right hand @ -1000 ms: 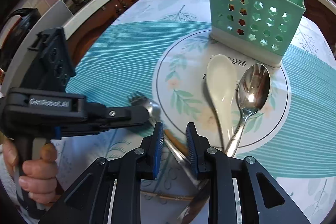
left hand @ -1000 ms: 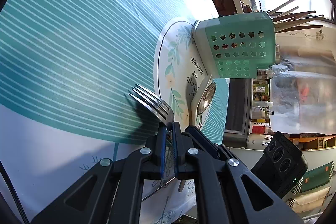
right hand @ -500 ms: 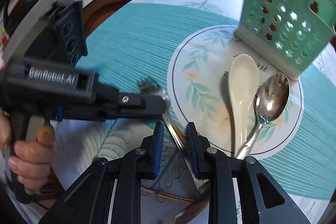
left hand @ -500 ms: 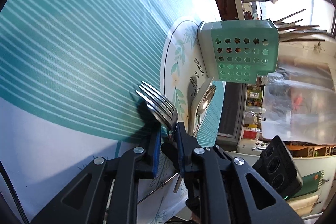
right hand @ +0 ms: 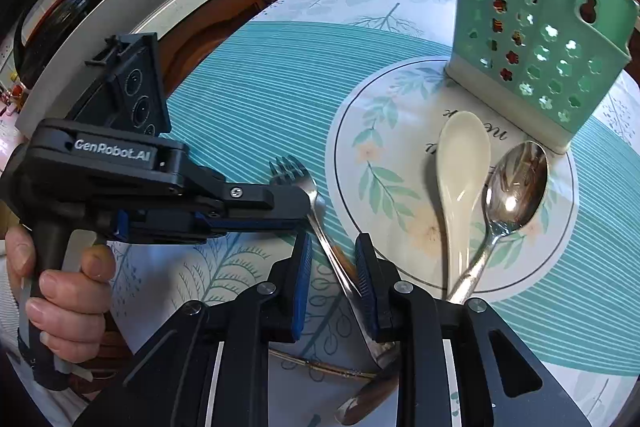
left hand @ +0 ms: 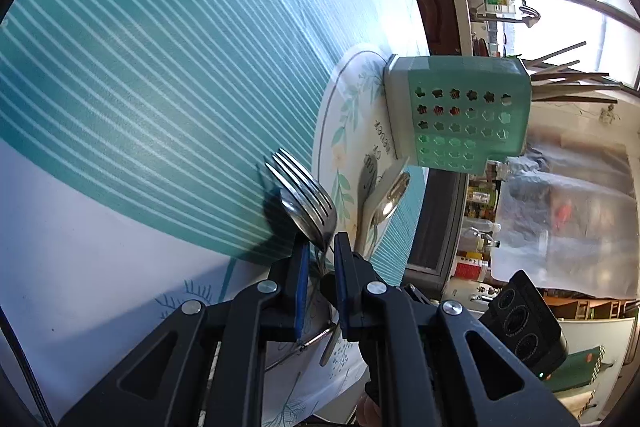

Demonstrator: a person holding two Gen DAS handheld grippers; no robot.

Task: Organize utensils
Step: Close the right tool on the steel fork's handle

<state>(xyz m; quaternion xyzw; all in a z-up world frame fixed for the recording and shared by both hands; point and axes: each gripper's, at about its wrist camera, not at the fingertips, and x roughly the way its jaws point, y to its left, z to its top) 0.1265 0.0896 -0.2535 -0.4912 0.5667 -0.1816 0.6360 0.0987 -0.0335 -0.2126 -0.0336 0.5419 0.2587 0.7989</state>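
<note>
A steel fork [left hand: 306, 199] has its neck between the pads of my left gripper [left hand: 320, 247], which is shut on it. Its head is raised off the cloth and casts a shadow. In the right wrist view the left gripper [right hand: 298, 211] comes in from the left and holds the fork [right hand: 316, 195] just behind its head. My right gripper [right hand: 332, 247] stands open over the fork's handle, which runs slantwise through the gap and touches only the right pad. A white ceramic spoon [right hand: 460, 163] and a metal spoon [right hand: 516, 179] lie before the green holder [right hand: 536, 39].
The green holder [left hand: 464, 115] has chopsticks [left hand: 568, 75] sticking out. A wood-handled utensil [right hand: 360, 407] and a thin metal rod lie near the table's front edge. A person's hand [right hand: 60, 291] grips the left handle. A black kettle [right hand: 52, 23] stands on the far counter.
The left jaws, tight on the fork's neck a second ago, now stand slightly wider around it. The fork's head has rolled to show more of its face. The right gripper stayed over the handle.
</note>
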